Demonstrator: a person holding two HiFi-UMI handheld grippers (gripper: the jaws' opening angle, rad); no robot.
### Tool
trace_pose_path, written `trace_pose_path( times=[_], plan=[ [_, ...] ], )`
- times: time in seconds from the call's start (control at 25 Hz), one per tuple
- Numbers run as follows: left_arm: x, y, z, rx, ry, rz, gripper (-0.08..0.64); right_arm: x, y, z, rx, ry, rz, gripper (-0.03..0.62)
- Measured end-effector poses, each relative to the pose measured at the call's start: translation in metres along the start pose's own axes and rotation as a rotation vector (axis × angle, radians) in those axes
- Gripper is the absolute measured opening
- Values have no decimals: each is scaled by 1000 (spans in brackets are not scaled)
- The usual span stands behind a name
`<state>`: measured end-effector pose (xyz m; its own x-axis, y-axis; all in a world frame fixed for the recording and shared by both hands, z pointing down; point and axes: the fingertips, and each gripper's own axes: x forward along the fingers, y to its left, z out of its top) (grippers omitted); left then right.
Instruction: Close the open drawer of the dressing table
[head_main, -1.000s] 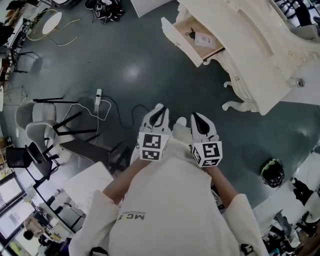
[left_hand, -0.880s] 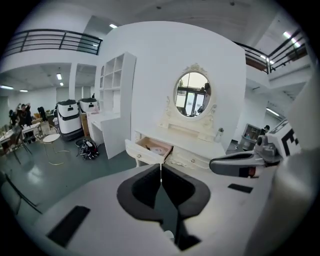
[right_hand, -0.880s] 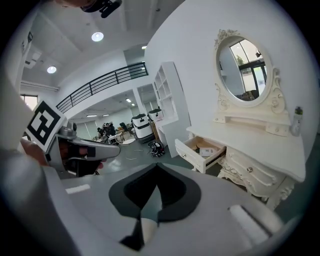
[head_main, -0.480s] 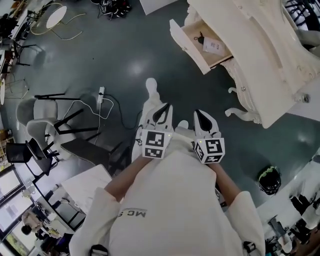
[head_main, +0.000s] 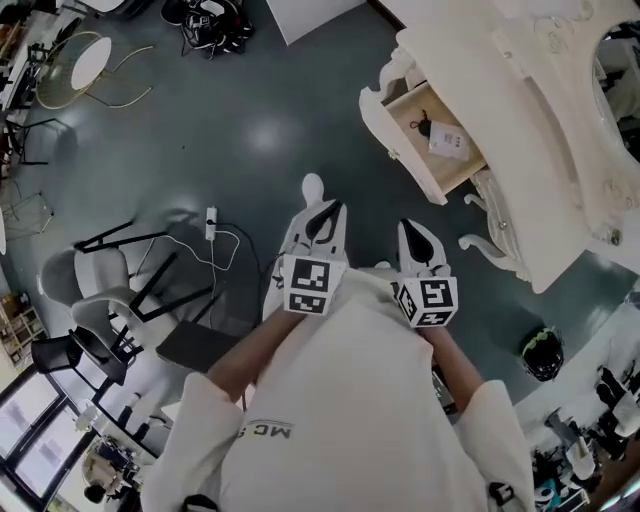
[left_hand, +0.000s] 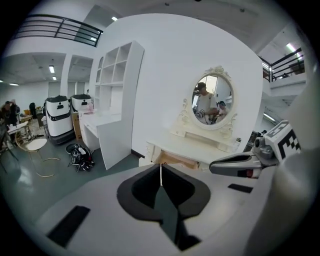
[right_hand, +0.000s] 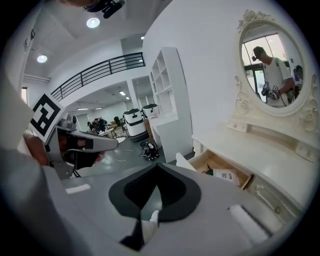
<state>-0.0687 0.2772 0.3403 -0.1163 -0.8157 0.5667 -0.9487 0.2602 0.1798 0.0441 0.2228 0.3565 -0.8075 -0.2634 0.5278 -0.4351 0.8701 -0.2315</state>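
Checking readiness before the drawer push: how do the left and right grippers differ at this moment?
The right gripper is nearer the open drawer; the left gripper is farther from it, beyond the right one. In the head view, the left gripper's tips reach slightly further forward than the right gripper's. Both have their jaws together, hold nothing, and are clear of the drawer.

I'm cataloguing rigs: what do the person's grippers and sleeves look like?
The left gripper and right gripper are white shells with black lining, tapering to a point; each carries a cube with black-and-white square markers. The sleeves are white.
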Motion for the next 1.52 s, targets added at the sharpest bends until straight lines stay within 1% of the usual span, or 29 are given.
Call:
trace_pose_path(
  times=[0.12, 0.24, 0.4, 0.48, 0.6, 0.76, 0.92, 1.04, 1.16, 1.32, 1.4, 1.52],
  plan=[
    [24, 34, 24, 20, 27, -49, 16, 45, -1, 29, 38, 9, -31, -3],
    [42, 62, 49, 53, 33, -113, 15, 87, 5, 52, 61, 26, -58, -5],
    [66, 86, 68, 88, 50, -202, 16, 129, 13, 75, 97, 15, -95, -3],
    [78, 90, 74, 98, 53, -233, 15, 141, 17, 86, 80, 3, -92, -3],
    [85, 87, 79, 105, 60, -269, 15, 145, 21, 90, 61, 4, -96, -3],
    [103, 76, 82, 140, 100, -331, 15, 148, 5, 97, 104, -33, -139, -5],
    [122, 55, 73, 181, 184, -408, 15, 145, -12, 92, 171, -38, -166, -3],
    [134, 48, 73, 255, 225, -444, 15, 145, -19, 89, 203, -34, -188, -5],
    [136, 35, 69, 308, 248, -497, 15, 136, -30, 78, 271, -32, -251, -3],
    [150, 18, 61, 362, 278, -567, 17, 126, -52, 63, 384, -54, -370, -5],
    [150, 10, 44, 356, 325, -600, 16, 116, -56, 47, 447, -56, -426, -3],
    [154, -1, 22, 336, 398, -631, 15, 103, -64, 29, 499, -46, -478, -5]
  ],
)
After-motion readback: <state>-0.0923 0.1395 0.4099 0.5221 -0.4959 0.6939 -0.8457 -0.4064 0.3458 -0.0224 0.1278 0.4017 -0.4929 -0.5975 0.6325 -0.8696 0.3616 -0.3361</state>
